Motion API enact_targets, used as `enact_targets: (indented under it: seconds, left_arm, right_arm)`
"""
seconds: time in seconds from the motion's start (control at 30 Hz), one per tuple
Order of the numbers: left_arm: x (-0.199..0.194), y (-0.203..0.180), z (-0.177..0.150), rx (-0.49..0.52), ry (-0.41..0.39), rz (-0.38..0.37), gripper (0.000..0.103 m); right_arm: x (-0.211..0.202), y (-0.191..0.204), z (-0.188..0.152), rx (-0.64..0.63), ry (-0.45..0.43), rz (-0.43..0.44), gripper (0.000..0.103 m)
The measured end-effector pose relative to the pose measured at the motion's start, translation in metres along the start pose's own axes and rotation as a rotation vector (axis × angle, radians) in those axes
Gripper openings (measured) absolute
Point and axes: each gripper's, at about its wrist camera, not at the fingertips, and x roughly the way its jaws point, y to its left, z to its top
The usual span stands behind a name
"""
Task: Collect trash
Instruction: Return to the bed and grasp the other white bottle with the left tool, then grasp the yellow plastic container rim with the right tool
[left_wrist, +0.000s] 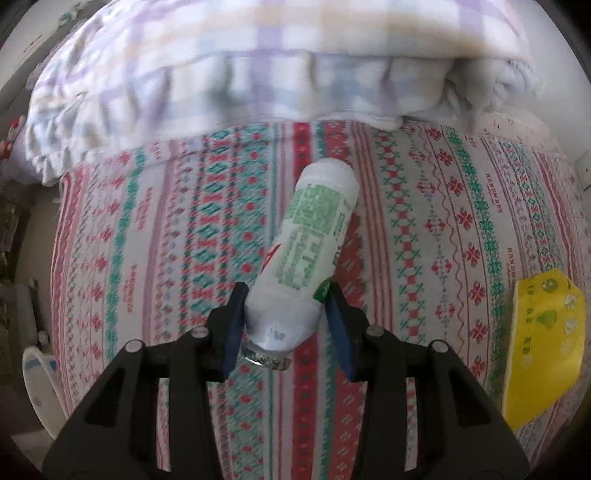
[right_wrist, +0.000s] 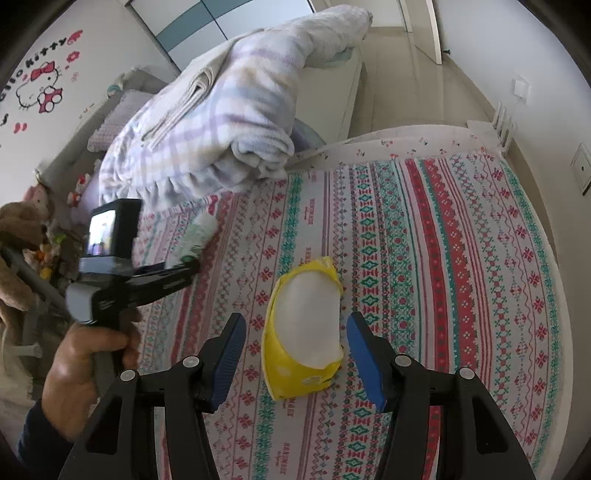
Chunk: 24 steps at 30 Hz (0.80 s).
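A white plastic bottle with a green label sits between the blue pads of my left gripper, which is shut on its neck end above the patterned bed sheet. The bottle also shows in the right wrist view, held by the left gripper. A yellow wet-wipe packet lies flat on the sheet, and it also shows at the right of the left wrist view. My right gripper is open, one finger on each side of the packet, not touching it.
A folded checked blanket lies at the far end of the bed. Plush toys sit off the left bed edge. Wall sockets are on the right wall. The patterned sheet spreads to the right.
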Motion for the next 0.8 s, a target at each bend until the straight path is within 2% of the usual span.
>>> enact_targets:
  seconds: [0.13, 0.3, 0.5, 0.67, 0.73, 0.8]
  left_arm:
    - [-0.020, 0.007, -0.030, -0.010, -0.037, 0.033, 0.044]
    - [-0.056, 0.023, -0.071, -0.072, -0.064, -0.026, 0.043]
    - [-0.100, 0.045, -0.106, -0.097, -0.119, -0.023, 0.043]
    - [-0.112, 0.084, -0.134, -0.139, -0.148, -0.035, 0.043]
    - [-0.113, 0.098, -0.144, -0.156, -0.153, -0.030, 0.043]
    - [-0.118, 0.111, -0.157, -0.174, -0.176, -0.012, 0.043]
  right_arm:
    - [0.007, 0.004, -0.002, -0.020, 0.017, -0.011, 0.058]
    - [0.018, 0.010, -0.003, -0.037, 0.042, -0.034, 0.058]
    - [0.032, 0.022, -0.004, -0.081, 0.064, -0.088, 0.057]
    - [0.041, 0.028, -0.006, -0.107, 0.084, -0.130, 0.048]
    - [0.044, 0.031, -0.007, -0.115, 0.089, -0.137, 0.037]
    - [0.045, 0.034, -0.008, -0.125, 0.087, -0.148, 0.031]
